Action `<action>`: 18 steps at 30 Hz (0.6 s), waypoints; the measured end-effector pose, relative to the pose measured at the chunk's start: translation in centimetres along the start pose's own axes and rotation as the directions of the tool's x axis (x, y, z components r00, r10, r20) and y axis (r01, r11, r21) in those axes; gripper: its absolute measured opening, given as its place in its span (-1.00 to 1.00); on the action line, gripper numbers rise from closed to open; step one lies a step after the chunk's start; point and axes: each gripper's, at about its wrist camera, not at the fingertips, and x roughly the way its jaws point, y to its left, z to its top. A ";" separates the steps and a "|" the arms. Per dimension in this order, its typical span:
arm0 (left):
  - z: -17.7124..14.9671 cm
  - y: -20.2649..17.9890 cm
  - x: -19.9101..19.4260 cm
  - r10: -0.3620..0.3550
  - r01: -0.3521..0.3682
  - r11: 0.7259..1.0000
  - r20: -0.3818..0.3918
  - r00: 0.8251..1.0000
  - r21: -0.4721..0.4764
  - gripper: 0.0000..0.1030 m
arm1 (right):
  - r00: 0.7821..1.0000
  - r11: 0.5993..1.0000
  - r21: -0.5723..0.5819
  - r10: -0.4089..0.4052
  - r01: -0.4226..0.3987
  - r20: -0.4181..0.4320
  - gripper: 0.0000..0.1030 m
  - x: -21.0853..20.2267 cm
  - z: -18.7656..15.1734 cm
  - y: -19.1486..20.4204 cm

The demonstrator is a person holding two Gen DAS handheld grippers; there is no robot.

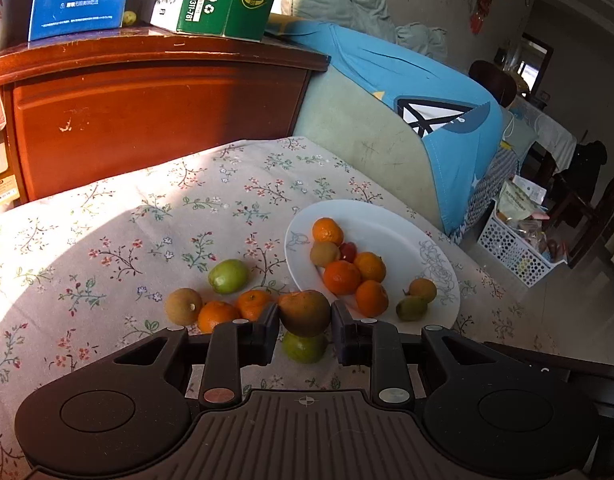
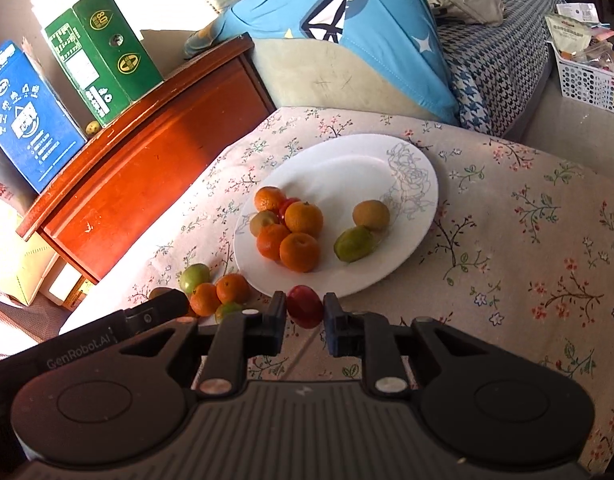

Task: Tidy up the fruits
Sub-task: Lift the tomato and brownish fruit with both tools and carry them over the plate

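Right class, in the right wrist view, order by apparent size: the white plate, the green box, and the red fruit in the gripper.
1. white plate
2. green box, though it sits farther off
3. red fruit, smallest despite being nearest

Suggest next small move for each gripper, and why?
Probably carry both fruits over the white plate and release. The left gripper is shut on a brown fruit, the right gripper on a red fruit; other fruit already sits there.
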 end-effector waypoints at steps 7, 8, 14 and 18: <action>2.6 -1.0 1.5 -0.066 0.066 0.997 0.017 0.998 0.040 -0.51 | 1.000 0.998 0.050 0.027 -0.028 0.014 -0.62 0.1 4.3 -1.7; 2.8 -1.2 1.9 -0.075 0.074 0.996 0.016 0.997 0.049 -0.51 | 0.999 0.998 0.060 0.030 -0.031 0.016 -0.62 0.4 5.0 -2.1; 3.9 -2.8 4.7 -0.133 0.133 0.986 -0.006 0.991 0.097 -0.51 | 1.000 0.998 0.066 -0.005 0.004 0.021 -0.62 2.2 7.4 -3.4; 4.3 -4.1 6.4 -0.153 0.154 0.978 -0.020 0.988 0.143 -0.51 | 1.000 0.995 0.096 -0.024 0.022 0.018 -0.62 3.5 8.4 -4.4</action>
